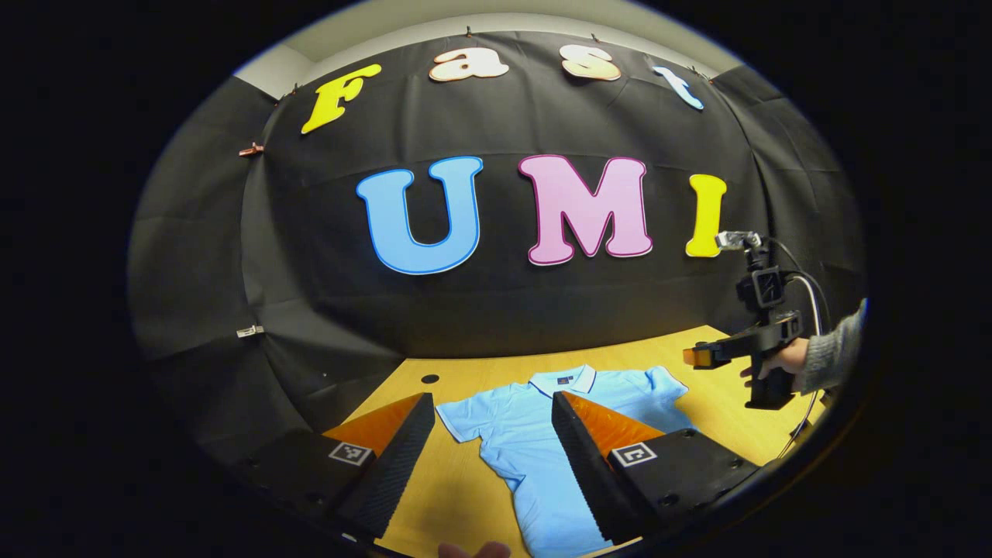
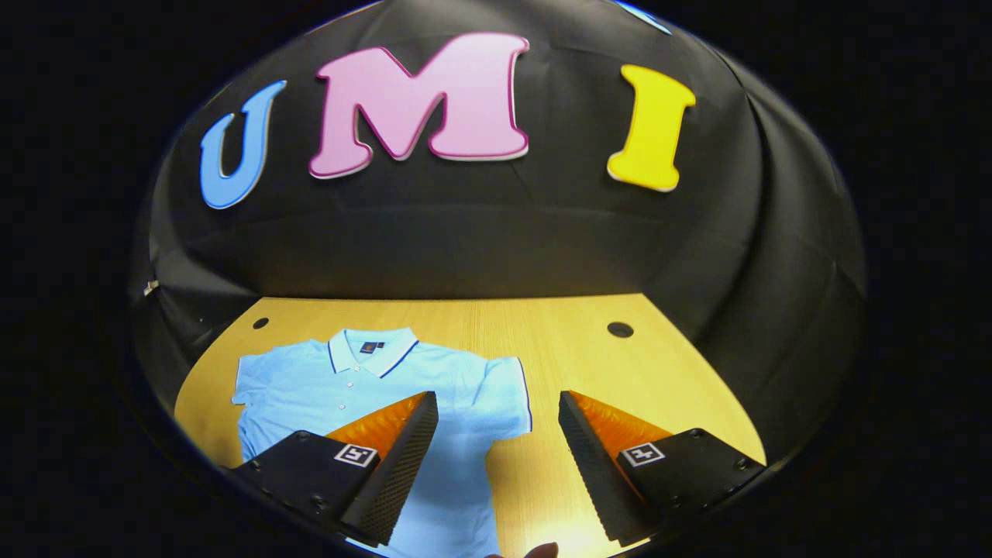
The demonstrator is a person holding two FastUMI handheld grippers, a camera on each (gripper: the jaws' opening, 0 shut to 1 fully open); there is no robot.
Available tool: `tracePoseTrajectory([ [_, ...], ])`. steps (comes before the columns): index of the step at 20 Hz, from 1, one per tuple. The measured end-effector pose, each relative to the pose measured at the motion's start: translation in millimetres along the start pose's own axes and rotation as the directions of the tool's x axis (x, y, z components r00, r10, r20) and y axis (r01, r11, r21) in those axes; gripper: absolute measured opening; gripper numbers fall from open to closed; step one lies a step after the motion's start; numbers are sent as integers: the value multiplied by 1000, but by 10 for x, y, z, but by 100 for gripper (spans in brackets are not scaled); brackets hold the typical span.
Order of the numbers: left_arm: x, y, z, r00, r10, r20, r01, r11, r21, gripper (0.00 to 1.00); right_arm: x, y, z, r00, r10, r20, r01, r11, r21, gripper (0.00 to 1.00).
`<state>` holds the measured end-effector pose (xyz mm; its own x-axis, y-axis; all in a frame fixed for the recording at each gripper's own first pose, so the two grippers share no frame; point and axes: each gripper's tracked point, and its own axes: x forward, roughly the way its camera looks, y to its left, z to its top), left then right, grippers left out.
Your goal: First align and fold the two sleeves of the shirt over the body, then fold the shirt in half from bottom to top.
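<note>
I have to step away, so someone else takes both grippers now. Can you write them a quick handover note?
Left gripper: open, held above the shirt, holding nothing.
Right gripper: open, empty, above the shirt's sleeve nearest it.
The shirt lies flat, face up, on the wooden table, collar toward the booth wall, both sleeves spread out.
Done: nothing folded.
Left: fold both sleeves over the body, then fold bottom to top.

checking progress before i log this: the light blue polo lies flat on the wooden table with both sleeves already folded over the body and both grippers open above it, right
Not quite: the sleeves are not folded yet. In the right gripper view the polo lies flat on the wooden table with both sleeves spread out to the sides. The rest holds: the left gripper and right gripper are open above it.
</note>
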<state>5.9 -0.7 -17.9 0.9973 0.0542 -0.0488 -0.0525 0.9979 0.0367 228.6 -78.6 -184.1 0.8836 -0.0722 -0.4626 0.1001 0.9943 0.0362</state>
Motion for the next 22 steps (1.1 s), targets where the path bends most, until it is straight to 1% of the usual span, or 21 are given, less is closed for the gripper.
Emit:
tracePoseTrajectory([
  [3,39,31,-48,999,24,-21,-24,1000,-3,96,471,-84,-234,995,-16,-96,18,999,27,98],
  [6,77,56,-102,998,46,-42,-46,999,-6,96,831,-128,-490,981,-21,-191,28,999,33,98],
  [9,131,78,-153,996,67,-65,-68,998,-7,96,1105,-203,-725,963,-42,-268,46,999,9,98],
  [13,186,96,-200,992,91,-86,-92,996,-7,96,1350,-251,-895,944,-60,-324,62,998,-4,98],
  [15,194,101,-234,991,99,-95,-100,995,-7,96,1411,-249,-865,944,-56,-324,68,997,26,98],
  [17,199,111,-277,989,104,-104,-105,994,-9,96,1400,-245,-874,938,-62,-341,76,997,30,98],
  [18,207,112,-298,989,105,-108,-107,994,-10,96,1395,-221,-878,937,-61,-344,75,997,28,95],
  [19,220,119,-294,988,105,-111,-107,994,-13,96,1381,-206,-893,934,-60,-351,76,997,32,90],
  [20,228,116,-306,988,106,-113,-108,994,-14,96,1376,-200,-889,933,-60,-355,78,996,35,75],
  [21,230,122,-300,988,106,-113,-108,994,-14,97,1374,-185,-898,930,-56,-363,77,996,42,72],
  [22,230,127,-308,988,106,-113,-109,994,-13,96,1355,-180,-900,928,-55,-367,78,996,49,50],
])
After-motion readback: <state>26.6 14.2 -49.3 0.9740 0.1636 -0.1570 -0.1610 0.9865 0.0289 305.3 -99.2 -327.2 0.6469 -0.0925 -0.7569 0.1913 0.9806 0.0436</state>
